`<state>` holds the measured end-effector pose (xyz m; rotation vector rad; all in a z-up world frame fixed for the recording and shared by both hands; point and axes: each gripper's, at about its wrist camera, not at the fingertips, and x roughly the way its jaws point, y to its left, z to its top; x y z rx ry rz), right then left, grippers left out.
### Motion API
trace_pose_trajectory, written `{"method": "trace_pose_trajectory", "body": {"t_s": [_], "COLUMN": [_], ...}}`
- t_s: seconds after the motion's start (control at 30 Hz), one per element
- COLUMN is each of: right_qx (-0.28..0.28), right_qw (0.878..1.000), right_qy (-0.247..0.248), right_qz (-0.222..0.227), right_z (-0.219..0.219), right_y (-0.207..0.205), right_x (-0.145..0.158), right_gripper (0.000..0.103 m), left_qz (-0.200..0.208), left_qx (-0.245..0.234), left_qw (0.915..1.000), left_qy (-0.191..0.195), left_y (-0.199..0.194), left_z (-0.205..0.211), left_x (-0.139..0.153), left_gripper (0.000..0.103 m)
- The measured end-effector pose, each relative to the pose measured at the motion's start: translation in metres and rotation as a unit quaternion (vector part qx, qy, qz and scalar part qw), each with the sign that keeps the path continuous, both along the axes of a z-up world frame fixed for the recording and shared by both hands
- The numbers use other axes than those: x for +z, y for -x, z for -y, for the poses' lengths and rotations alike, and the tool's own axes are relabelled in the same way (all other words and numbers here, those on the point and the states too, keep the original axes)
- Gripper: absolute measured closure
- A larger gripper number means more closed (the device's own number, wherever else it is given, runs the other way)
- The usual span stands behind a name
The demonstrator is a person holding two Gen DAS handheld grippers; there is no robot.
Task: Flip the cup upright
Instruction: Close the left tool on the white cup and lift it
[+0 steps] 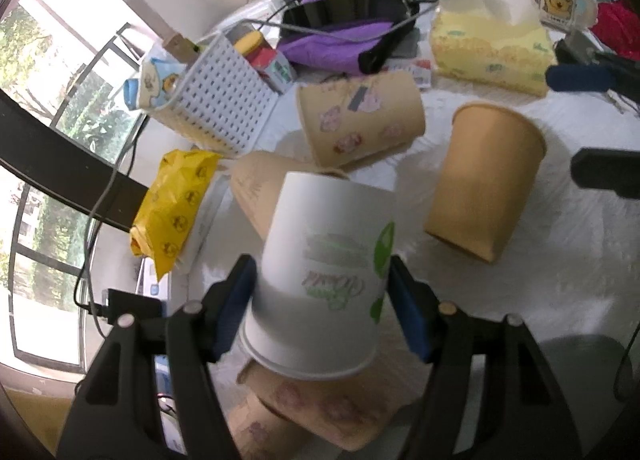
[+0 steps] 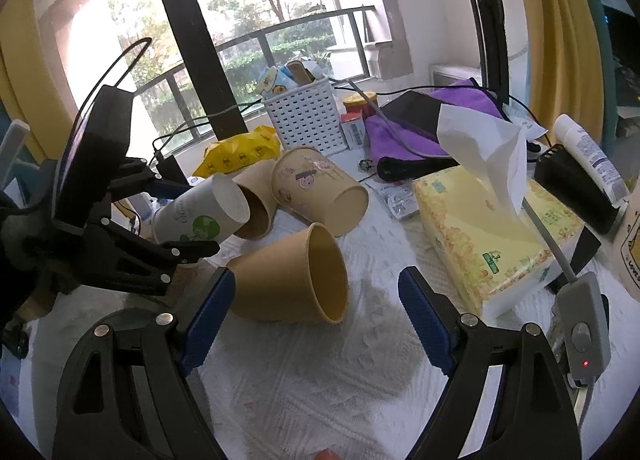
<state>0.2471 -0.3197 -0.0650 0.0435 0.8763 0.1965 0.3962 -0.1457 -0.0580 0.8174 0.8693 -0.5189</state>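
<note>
My left gripper (image 1: 320,280) is shut on a white paper cup with green print (image 1: 320,272) and holds it tilted above the table, base away from the camera. The same cup shows in the right wrist view (image 2: 200,216), held by the left gripper (image 2: 188,220). A plain tan cup (image 1: 484,176) lies on its side on the white cloth; in the right wrist view it (image 2: 292,276) lies just ahead of my open right gripper (image 2: 316,296), mouth toward the camera. A flower-print tan cup (image 2: 316,192) and another tan cup (image 2: 256,204) lie on their sides behind.
A white perforated basket (image 2: 308,116), a yellow packet (image 2: 240,152), a purple bag (image 2: 420,124), a yellow tissue box (image 2: 492,236) and a cable switch (image 2: 580,324) crowd the table. More flower-print cups (image 1: 312,412) lie under the left gripper.
</note>
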Motion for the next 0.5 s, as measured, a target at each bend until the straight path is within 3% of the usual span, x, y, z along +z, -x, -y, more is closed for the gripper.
{"method": "trace_pose_trajectory", "body": {"t_s": [0.5], "right_qx": [0.017], "right_qw": [0.999], "right_qy": [0.007], "right_qz": [0.027], "right_z": [-0.016], "right_y": [0.018], "right_x": [0.025], "right_gripper": [0.017], "left_qz": [0.055], "left_qx": [-0.005], "left_qw": [0.9973], "left_qy": [0.048], "left_y": [0.047], "left_z": [-0.007], "left_x": [0.063], "left_gripper": [0.036]}}
